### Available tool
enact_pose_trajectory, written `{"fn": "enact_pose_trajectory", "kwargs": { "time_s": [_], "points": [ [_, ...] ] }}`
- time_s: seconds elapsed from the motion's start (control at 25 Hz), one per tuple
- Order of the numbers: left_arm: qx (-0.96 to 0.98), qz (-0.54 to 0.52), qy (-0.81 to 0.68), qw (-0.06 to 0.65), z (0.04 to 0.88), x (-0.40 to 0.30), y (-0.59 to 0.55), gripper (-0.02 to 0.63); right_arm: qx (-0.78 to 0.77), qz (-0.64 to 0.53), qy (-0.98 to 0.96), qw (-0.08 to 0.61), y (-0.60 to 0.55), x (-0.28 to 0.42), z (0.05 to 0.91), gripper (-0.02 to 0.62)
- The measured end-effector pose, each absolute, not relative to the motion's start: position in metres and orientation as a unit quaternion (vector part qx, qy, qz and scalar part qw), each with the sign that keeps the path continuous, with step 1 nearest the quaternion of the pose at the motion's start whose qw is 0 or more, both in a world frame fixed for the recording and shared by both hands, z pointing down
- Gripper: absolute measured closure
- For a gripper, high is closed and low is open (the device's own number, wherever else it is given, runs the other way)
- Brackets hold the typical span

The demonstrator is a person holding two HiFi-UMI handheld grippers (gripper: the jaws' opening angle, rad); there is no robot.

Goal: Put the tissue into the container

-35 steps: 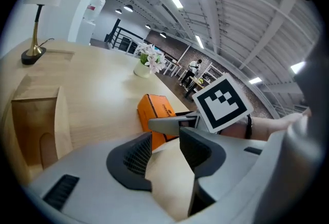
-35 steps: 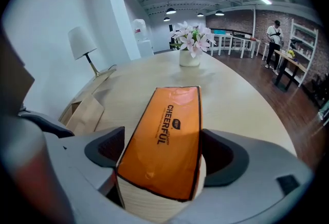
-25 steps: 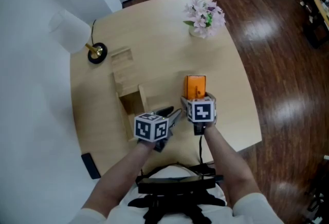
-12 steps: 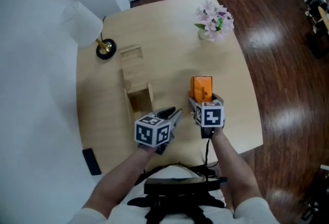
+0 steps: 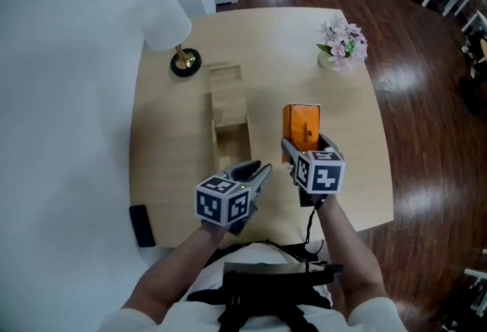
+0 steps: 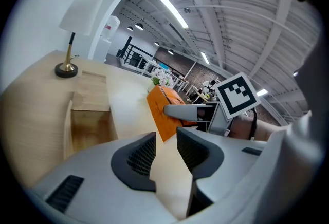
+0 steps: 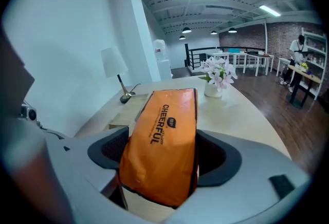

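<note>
An orange tissue pack (image 5: 301,125) hangs over the table's right half, and my right gripper (image 5: 308,149) is shut on its near end. In the right gripper view the pack (image 7: 164,135) fills the gap between the jaws (image 7: 164,161), which have just closed in on it a little. The wooden container (image 5: 230,142), an open box with its lid (image 5: 226,85) lying past it, stands left of the pack. My left gripper (image 5: 257,173) hovers near the box's front right corner. Its jaws (image 6: 165,153) have just narrowed a little but stand open, with nothing between them.
A white lamp (image 5: 163,17) stands at the round wooden table's (image 5: 167,163) far left and a vase of pink flowers (image 5: 343,43) at its far right. A black phone (image 5: 141,225) lies at the near left edge. Dark wooden floor surrounds the table.
Both grippers have risen above the table, and the orange pack has come up with the right one. The head view has swung, so the table sits further right.
</note>
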State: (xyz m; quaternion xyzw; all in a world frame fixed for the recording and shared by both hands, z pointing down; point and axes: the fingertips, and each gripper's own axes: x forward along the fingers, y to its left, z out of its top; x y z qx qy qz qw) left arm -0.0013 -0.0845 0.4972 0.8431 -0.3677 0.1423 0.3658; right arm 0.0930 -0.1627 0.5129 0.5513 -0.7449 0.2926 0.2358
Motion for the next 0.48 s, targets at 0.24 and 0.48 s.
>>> {"fn": "enact_pose_trajectory", "kwargs": {
  "time_s": [0.24, 0.48],
  "points": [
    [0.83, 0.124, -0.404, 0.363, 0.491, -0.053, -0.071, 0.474, 0.529, 0.278, -0.766, 0.237, -0.15, 0.042, 0.499, 0.181],
    [0.816, 0.11, -0.439, 0.358, 0.49, -0.108, -0.068, 0.474, 0.505, 0.275, -0.781, 0.243, -0.141, -0.013, 0.503, 0.183]
  ]
}}
